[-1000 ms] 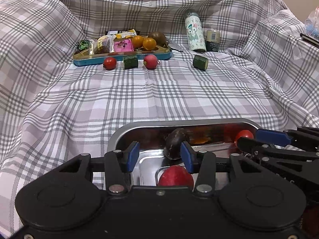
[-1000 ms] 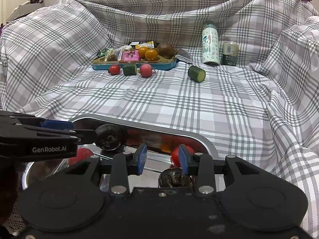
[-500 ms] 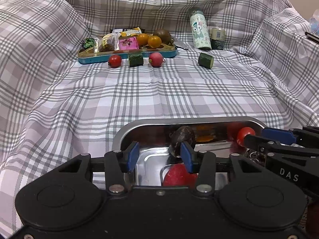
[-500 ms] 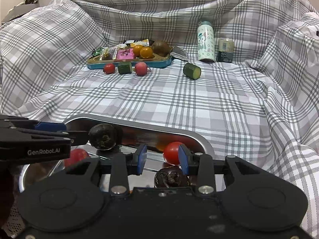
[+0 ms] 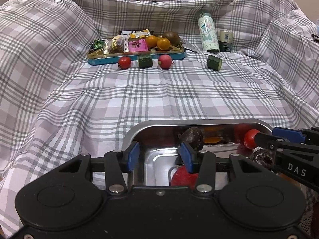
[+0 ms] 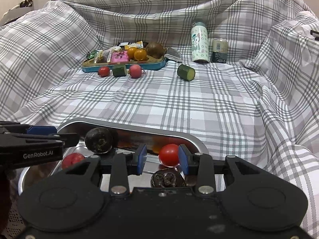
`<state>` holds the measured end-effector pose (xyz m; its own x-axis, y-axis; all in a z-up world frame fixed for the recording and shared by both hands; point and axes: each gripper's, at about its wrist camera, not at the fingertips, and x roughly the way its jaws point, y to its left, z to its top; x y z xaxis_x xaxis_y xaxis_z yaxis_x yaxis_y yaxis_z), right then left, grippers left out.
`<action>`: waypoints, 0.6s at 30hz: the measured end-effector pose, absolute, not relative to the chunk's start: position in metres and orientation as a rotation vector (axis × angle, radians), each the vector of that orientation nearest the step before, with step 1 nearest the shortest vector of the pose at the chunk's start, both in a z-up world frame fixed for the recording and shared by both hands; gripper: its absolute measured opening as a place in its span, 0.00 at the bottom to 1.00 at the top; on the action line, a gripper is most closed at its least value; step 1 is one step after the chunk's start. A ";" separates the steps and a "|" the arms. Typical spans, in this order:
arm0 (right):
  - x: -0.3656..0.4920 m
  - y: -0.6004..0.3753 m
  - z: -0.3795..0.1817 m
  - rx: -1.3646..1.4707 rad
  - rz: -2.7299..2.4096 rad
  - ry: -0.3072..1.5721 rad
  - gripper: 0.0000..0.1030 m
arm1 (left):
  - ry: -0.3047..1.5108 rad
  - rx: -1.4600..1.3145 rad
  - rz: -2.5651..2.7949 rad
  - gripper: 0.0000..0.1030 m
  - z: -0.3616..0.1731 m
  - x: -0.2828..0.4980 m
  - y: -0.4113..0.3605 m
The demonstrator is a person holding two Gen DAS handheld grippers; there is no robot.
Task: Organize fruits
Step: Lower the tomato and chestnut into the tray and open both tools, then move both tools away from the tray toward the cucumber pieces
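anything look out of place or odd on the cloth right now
Yes: four pieces lie loose on the checked cloth outside the blue tin tray: a red tomato, a green cucumber chunk, a pink radish, and a second cucumber chunk tipped on its side, apart to the right.

Nearest you sits the metal tray, and both grippers hang over its near side, left gripper beside right gripper. In the tray lie several round fruits; one tomato sits between the right fingers, possibly untouched. Far across the cloth lies the tin, loaded with packets and fruit. Just before it you have a row of three pieces, with a cucumber chunk apart to the right. Behind that chunk stand a bottle and a can.
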<state>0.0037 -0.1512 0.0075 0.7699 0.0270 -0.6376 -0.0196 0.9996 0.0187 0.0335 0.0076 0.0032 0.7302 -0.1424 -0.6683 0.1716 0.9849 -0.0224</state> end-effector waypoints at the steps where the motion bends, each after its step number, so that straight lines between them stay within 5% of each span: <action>1: 0.004 -0.151 0.007 0.011 0.025 0.694 0.36 | 0.732 0.039 -0.171 0.52 0.004 0.034 0.008; 18: 0.008 -0.159 0.004 0.085 -0.020 0.715 0.36 | 0.644 0.078 -0.059 0.52 0.009 0.026 0.006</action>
